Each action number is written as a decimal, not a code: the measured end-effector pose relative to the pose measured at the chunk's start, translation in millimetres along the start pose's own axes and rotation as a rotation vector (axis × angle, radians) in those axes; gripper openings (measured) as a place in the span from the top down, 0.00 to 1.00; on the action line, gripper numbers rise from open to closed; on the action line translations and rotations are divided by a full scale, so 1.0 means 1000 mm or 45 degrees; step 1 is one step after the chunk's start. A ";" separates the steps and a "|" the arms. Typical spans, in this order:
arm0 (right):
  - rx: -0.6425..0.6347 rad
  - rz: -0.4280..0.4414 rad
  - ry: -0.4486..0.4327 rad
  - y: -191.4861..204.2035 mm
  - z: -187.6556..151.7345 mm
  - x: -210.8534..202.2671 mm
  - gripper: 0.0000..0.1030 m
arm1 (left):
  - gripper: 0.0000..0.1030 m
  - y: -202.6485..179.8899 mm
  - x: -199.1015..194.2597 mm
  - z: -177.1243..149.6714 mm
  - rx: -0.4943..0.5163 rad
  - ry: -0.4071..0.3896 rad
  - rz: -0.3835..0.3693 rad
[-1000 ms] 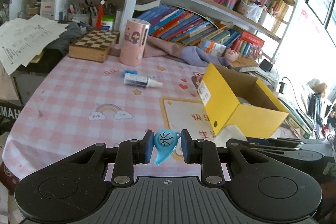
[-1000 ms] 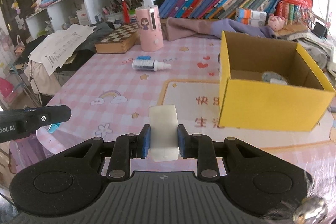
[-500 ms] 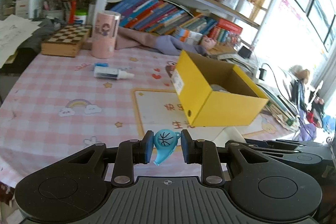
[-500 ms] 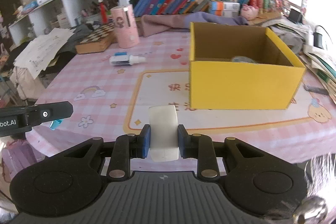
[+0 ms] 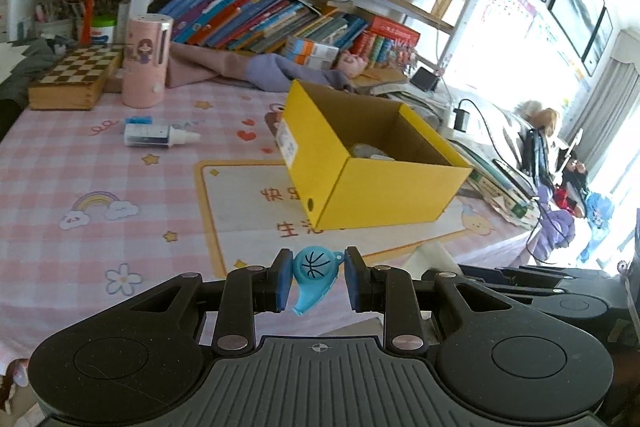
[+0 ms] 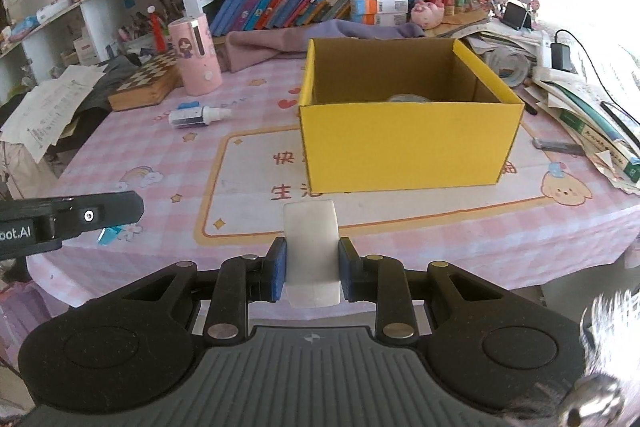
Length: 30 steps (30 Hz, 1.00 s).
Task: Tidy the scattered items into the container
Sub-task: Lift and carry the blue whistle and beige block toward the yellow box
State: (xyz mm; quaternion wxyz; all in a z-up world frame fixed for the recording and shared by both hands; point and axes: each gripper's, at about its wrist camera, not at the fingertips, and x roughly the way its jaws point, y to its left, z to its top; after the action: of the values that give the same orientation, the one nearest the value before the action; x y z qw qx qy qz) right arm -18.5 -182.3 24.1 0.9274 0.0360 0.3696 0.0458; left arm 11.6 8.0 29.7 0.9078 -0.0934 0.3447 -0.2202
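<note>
My left gripper (image 5: 316, 277) is shut on a small blue whistle (image 5: 313, 275) with a basketball print, held above the table's near edge. My right gripper (image 6: 311, 269) is shut on a white rectangular block (image 6: 310, 249). An open yellow cardboard box (image 6: 408, 143) stands on the pink checked tablecloth just beyond both grippers, also in the left wrist view as the yellow box (image 5: 376, 187), with some pale items on its floor. A small spray bottle (image 5: 158, 135) lies on its side at the far left of the cloth, seen too as the bottle (image 6: 198, 115) from the right wrist.
A pink cylindrical cup (image 6: 195, 57) and a wooden chess box (image 6: 146, 83) stand at the back left. Purple cloth (image 6: 320, 37) lies behind the box under bookshelves. Books, papers and a charger cable (image 6: 576, 99) crowd the right side. The left gripper's body (image 6: 60, 223) shows at left.
Both grippers have swung rightwards along the table edge, keeping their grips. The yellow box now sits nearer the middle of both views and the bottle has slid left.
</note>
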 end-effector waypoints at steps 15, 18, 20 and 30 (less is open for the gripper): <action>0.076 -0.071 0.010 -0.030 -0.003 -0.004 0.76 | 0.75 -0.021 0.022 0.005 0.044 0.048 -0.075; 0.087 -0.082 0.011 -0.036 -0.002 -0.003 0.76 | 0.75 -0.024 0.026 0.006 0.051 0.053 -0.084; 0.093 -0.089 0.011 -0.039 -0.001 -0.002 0.76 | 0.75 -0.027 0.030 0.008 0.056 0.057 -0.091; 0.128 -0.127 -0.010 -0.059 0.006 0.000 0.76 | 0.75 -0.040 0.049 0.016 0.099 0.074 -0.141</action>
State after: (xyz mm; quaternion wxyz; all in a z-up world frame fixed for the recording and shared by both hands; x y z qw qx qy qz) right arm -10.5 -240.9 22.3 0.9270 0.0641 0.3691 -0.0193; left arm 42.0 -49.9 25.7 0.8867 -0.0707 0.3563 -0.2860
